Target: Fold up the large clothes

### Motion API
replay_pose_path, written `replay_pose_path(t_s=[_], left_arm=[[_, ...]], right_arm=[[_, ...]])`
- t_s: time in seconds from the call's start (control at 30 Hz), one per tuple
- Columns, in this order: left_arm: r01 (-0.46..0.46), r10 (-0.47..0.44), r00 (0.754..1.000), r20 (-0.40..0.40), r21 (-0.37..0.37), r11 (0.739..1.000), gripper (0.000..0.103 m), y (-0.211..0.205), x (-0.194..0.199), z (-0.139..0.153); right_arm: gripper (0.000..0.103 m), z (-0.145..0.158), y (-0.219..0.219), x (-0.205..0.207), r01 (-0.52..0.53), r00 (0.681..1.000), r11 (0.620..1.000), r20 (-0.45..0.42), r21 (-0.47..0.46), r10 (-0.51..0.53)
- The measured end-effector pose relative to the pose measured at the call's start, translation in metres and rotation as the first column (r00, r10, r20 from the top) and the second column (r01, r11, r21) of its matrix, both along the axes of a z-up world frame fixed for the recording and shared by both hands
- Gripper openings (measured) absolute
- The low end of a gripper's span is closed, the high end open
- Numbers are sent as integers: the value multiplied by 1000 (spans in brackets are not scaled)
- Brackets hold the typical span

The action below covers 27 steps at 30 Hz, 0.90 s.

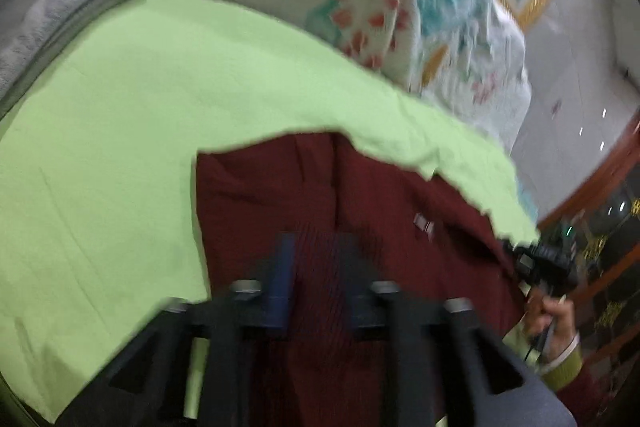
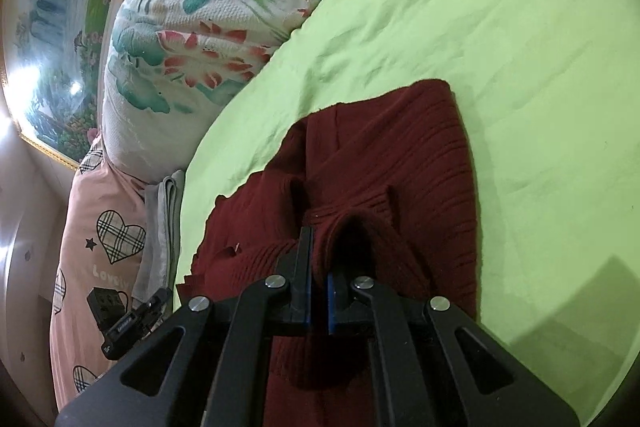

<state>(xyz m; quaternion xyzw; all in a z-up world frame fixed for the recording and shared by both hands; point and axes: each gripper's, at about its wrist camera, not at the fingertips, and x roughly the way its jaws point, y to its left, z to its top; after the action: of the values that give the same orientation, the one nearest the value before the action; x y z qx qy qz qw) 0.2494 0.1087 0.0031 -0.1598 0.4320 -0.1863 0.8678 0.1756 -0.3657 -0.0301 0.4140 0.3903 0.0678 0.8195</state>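
A dark red ribbed knit garment (image 2: 400,163) lies on a light green sheet (image 2: 500,47). In the right wrist view my right gripper (image 2: 319,267) is shut on a bunched fold of the garment and holds it up a little. In the blurred left wrist view the garment (image 1: 280,195) lies below my left gripper (image 1: 318,259), whose blue-padded fingers stand apart over the knit with nothing pinched between them. The right gripper (image 1: 540,263) and the hand that holds it show at the right edge of that view.
A floral quilt (image 2: 192,27) is piled behind the sheet. A folded grey cloth (image 1: 60,7) lies at the sheet's far corner. A pink heart-print pillow (image 2: 104,227) and a framed landscape picture (image 2: 52,27) are by the wall. The left gripper (image 2: 124,323) shows at the lower left.
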Motion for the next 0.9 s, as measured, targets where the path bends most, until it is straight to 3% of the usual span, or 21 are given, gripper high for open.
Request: replay_pose_path(t_s=[0.03, 0.17, 0.2, 0.23, 0.27, 0.4, 0.53, 0.73, 0.83, 0.9], left_arm=[[13, -12, 1000, -23, 45, 999, 65, -6, 1, -5], [42, -34, 998, -57, 146, 988, 63, -25, 7, -20], [41, -32, 998, -61, 156, 987, 48, -28, 9, -22], [44, -35, 998, -55, 166, 985, 7, -30, 9, -22], [51, -44, 998, -48, 169, 984, 5, -33, 8, -22], [36, -49, 997, 65, 182, 983, 3, -38, -11, -5], [-9, -17, 990, 138, 183, 983, 2, -36, -27, 18], [-120, 80, 966, 245, 156, 980, 2, -25, -11, 60], [-205, 153, 955, 256, 193, 959, 2, -21, 17, 62], [-214, 175, 965, 197, 201, 956, 2, -19, 41, 46]], right_arm=[[6, 0, 1, -1, -3, 1000, 1000, -1, -6, 3], [6, -1, 4, 0, -14, 1000, 1000, -4, -22, 14], [6, 0, 4, 0, -15, 1000, 1000, -4, -22, 15], [6, 1, 4, -1, -16, 1000, 1000, -2, -24, 16], [6, 2, 4, -2, -16, 1000, 1000, -1, -24, 16], [6, 9, 5, -8, -10, 1000, 1000, 17, -25, 11], [6, 32, 7, -25, 1, 996, 1000, 93, -31, 2], [6, 76, -1, -22, 26, 978, 999, 206, -28, -20], [6, 68, -11, -1, 82, 986, 996, 150, -44, -75], [6, 50, -16, 14, 89, 993, 996, 85, -21, -87]])
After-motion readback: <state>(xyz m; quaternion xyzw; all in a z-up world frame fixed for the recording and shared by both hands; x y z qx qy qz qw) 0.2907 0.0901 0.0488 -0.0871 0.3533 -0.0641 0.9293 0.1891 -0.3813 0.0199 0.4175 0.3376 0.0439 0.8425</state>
